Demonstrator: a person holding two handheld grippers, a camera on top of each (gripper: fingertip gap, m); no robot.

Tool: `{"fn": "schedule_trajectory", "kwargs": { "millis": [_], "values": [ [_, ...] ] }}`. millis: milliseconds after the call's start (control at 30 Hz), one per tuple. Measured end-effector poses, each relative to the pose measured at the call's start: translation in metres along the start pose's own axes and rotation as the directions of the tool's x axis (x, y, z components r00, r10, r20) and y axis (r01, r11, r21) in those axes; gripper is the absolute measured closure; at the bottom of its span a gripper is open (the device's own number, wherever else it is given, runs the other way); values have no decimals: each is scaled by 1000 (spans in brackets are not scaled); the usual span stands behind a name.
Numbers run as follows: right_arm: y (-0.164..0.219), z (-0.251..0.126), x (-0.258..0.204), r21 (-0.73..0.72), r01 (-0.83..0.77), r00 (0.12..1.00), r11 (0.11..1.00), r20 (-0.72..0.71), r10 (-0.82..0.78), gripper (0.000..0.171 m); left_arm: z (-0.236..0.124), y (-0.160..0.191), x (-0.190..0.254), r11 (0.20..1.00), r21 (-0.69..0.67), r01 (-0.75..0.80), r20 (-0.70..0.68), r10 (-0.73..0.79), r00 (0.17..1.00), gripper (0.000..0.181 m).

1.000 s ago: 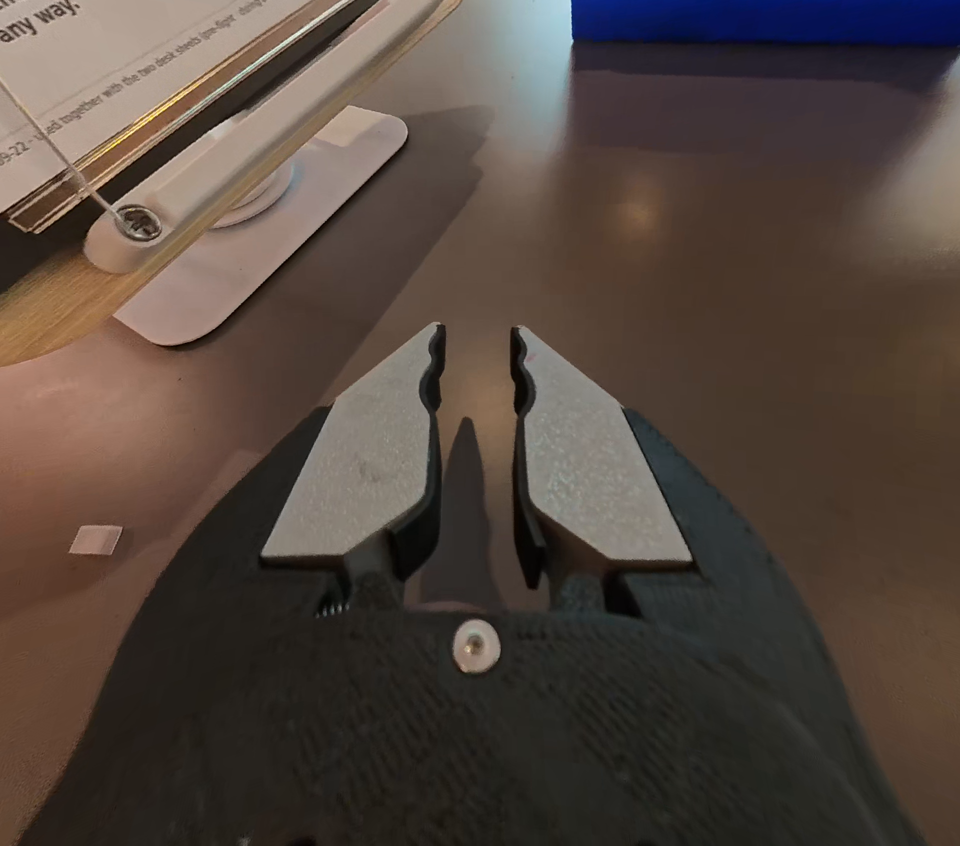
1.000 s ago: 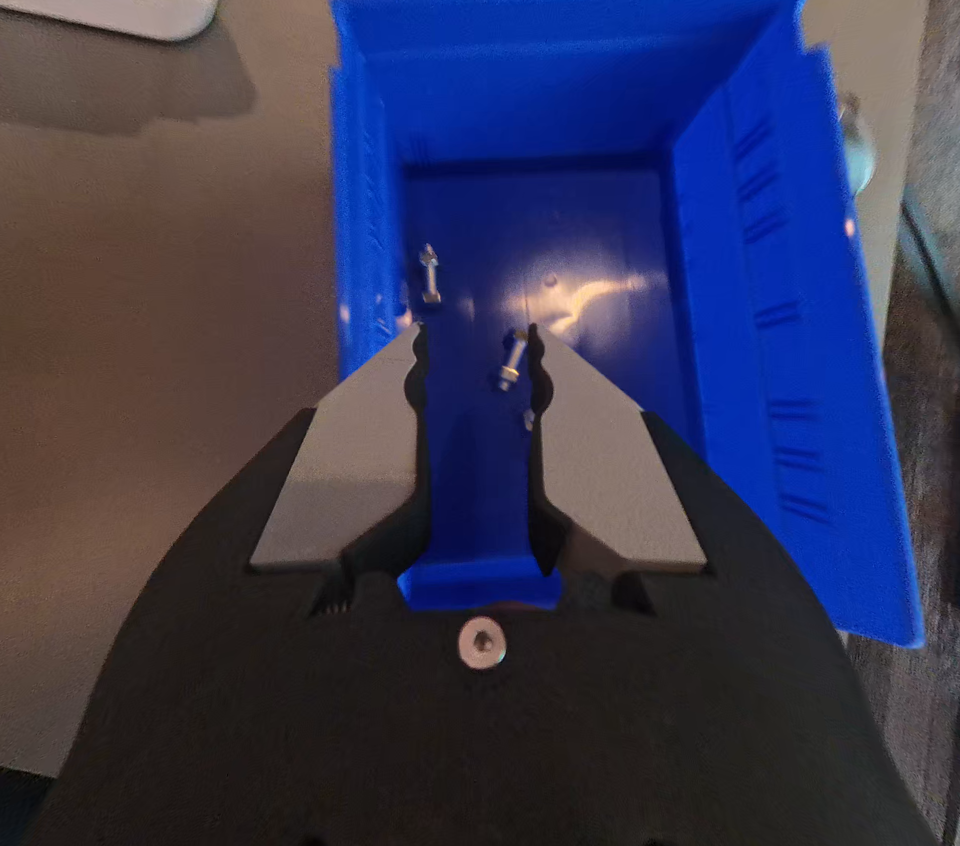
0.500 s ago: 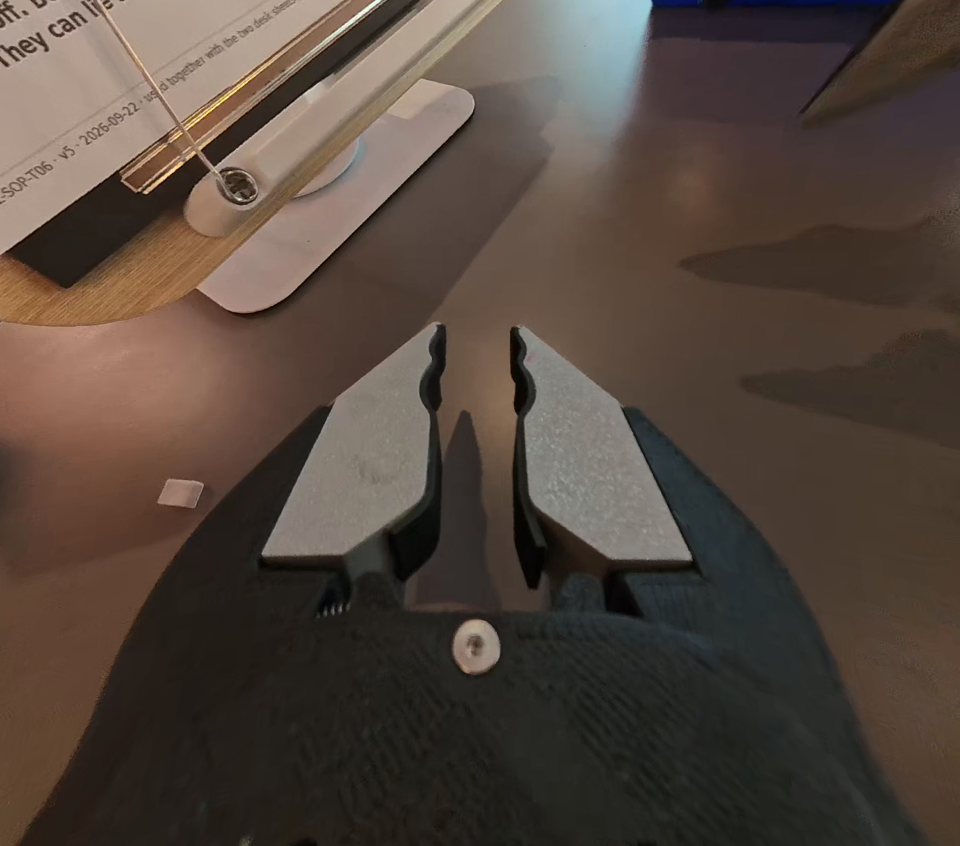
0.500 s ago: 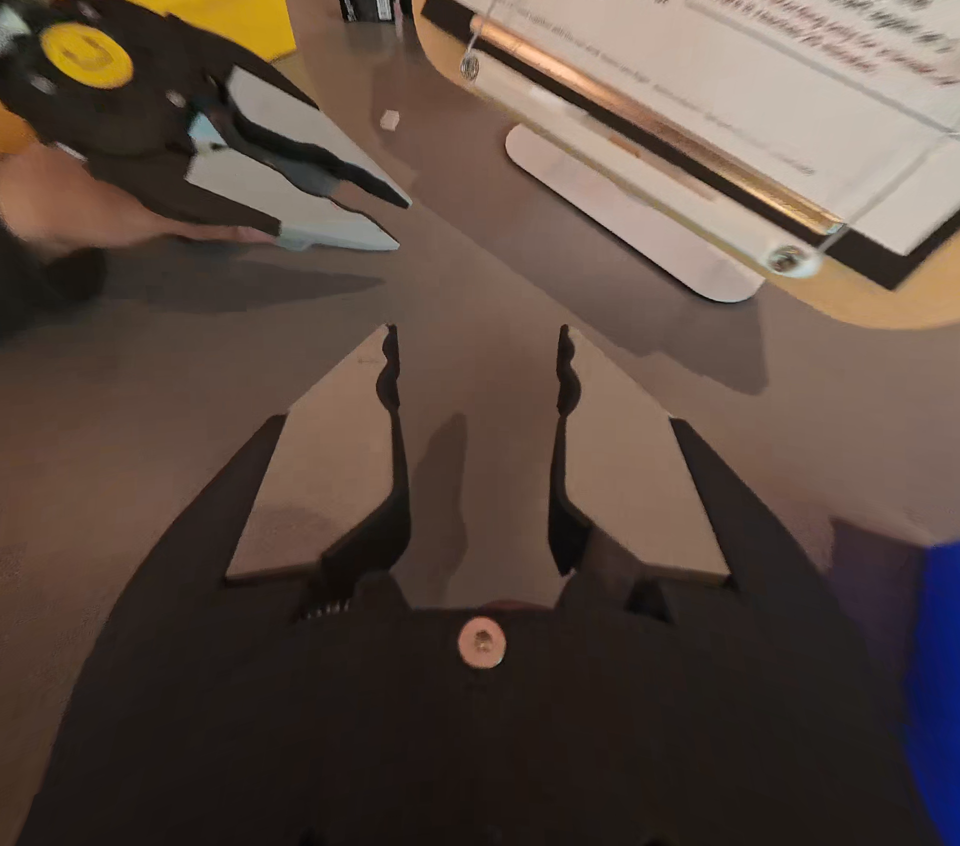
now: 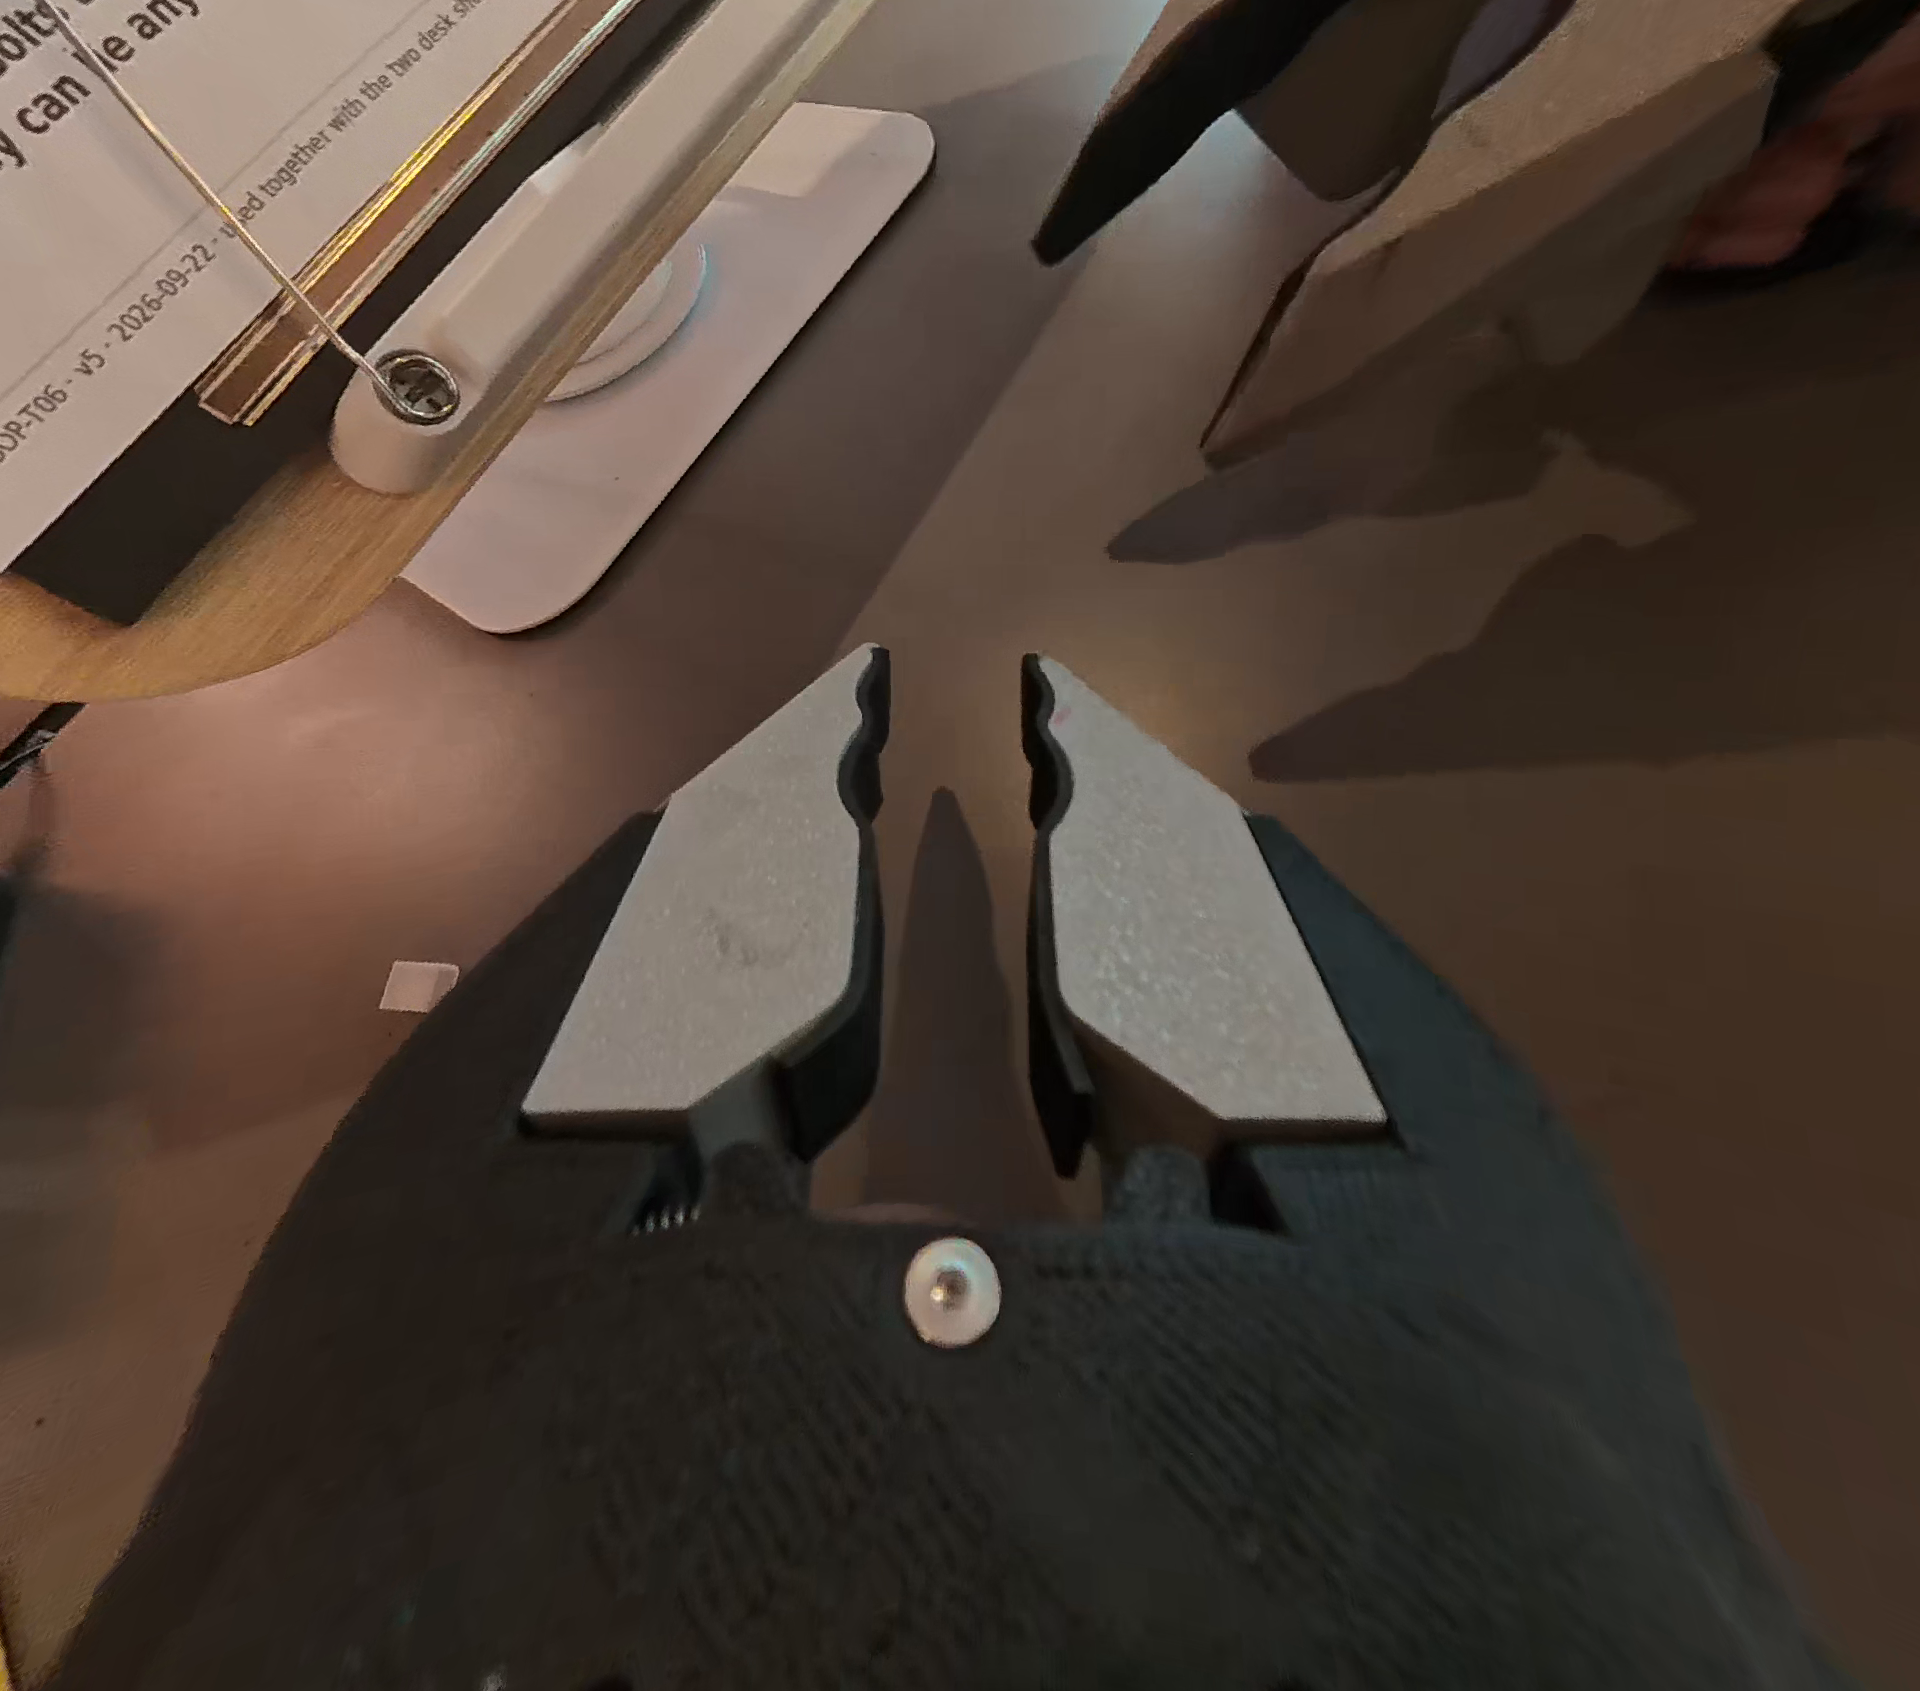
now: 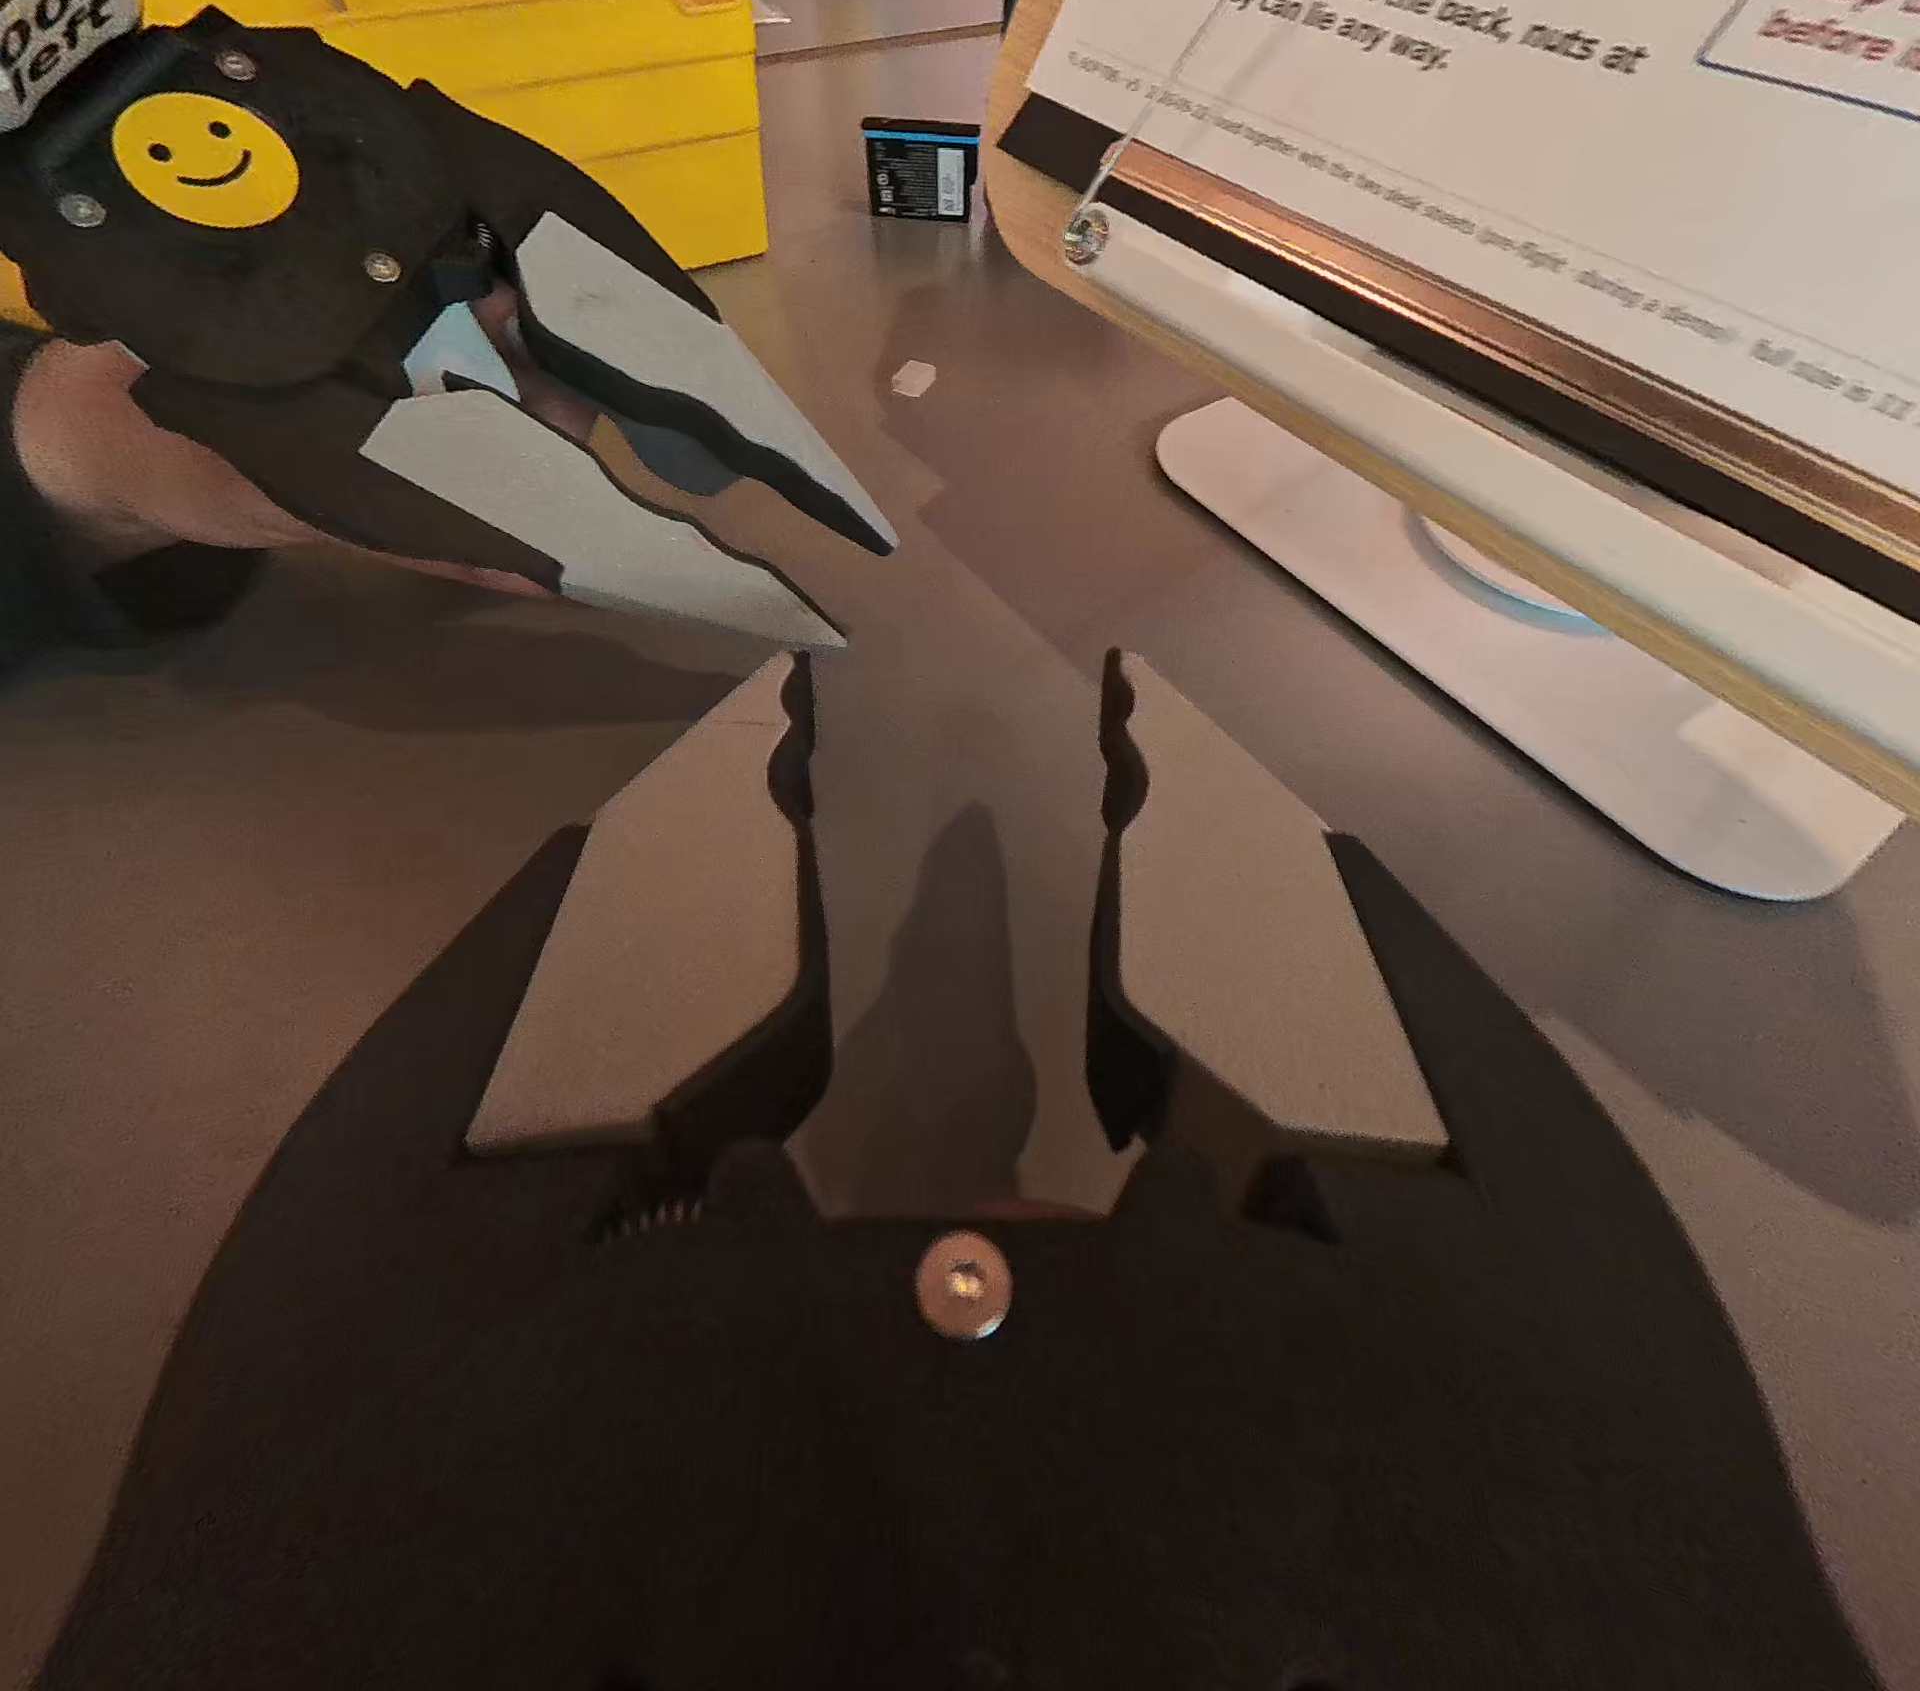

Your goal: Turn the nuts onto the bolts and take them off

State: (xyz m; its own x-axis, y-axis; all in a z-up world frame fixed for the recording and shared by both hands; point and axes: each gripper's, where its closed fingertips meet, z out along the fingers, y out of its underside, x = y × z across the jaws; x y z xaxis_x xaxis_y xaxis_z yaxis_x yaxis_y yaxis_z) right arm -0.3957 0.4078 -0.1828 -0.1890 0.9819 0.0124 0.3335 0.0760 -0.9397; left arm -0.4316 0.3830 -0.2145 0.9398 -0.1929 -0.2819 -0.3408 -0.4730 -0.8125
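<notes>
Left gripper (image 5: 953,670): your jaws slightly apart, empty.
Right gripper (image 6: 954,675): jaws wider, empty.
Right view only: yellow bin (image 6: 499,41) at 10 o'clock.

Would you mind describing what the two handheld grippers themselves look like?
Both are alike: a black, textured body with a silver screw at its centre and two flat grey fingers lined with wavy black pads. The left gripper carries a round yellow smiley sticker and a white label band; the right gripper shows no such markings here.
</notes>
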Motion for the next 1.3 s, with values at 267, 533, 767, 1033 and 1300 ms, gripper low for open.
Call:
{"fn": "schedule_trajectory", "kwargs": {
  "millis": [267,533,767,1033,1300],
  "values": [
    [-12,-8,-27,97,-28,994,995,112,17,116,-8,-12,0,991,80,109,-20,-108,994,160],
    [-22,-26,-31,180,-222,954,958,241,176,117,-16,-27,6,955,178,235,-108,-219,970,162],
    [-19,-21,-21,158,-275,948,948,210,240,117,-19,-31,2,926,211,312,-158,-282,946,162],
    [-17,-15,-33,135,-151,978,979,166,128,119,-19,-32,19,944,189,269,-191,-234,953,161],
    [-8,-5,-26,62,-44,998,997,53,41,104,-15,-32,16,972,200,124,-113,-103,988,157]
  ]
}}
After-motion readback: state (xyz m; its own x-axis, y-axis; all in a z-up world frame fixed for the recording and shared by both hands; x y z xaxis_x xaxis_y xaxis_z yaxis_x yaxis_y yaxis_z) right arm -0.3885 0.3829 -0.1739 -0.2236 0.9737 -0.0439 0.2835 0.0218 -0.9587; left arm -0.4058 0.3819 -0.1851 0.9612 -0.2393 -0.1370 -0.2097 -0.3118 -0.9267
